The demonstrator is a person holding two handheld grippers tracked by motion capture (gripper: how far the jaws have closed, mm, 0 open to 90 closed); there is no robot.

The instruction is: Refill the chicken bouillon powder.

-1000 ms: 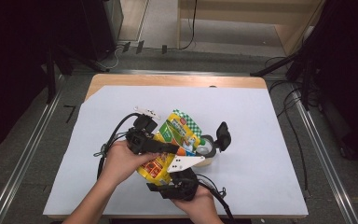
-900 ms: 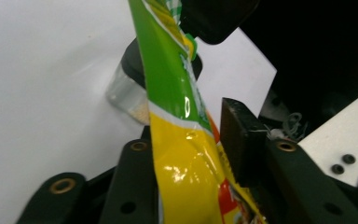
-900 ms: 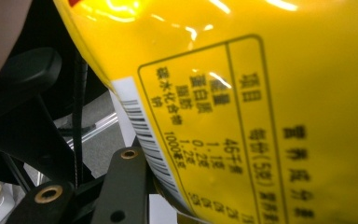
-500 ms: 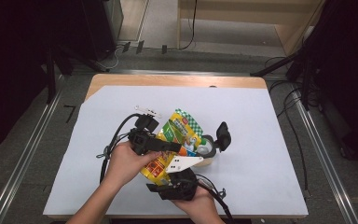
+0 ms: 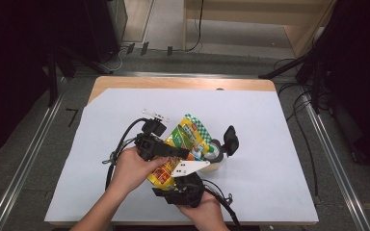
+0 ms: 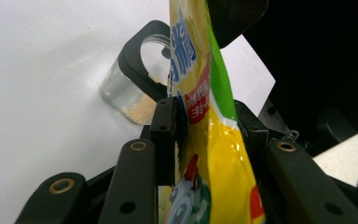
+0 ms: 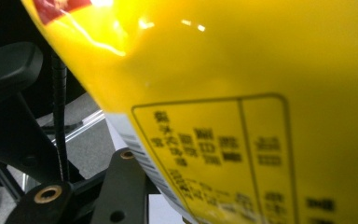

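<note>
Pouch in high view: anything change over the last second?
Hardly anything. The pouch sits at the same tilt over the jar, possibly nudged slightly. The left tool stays clamped on the pouch, as the left gripper view shows. The right tool stays beneath it; its grip cannot be told. Jar and its open black lid unmoved.

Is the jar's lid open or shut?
Open. In the high view the jar shows its open mouth, with the black flip lid swung up beside it.
</note>
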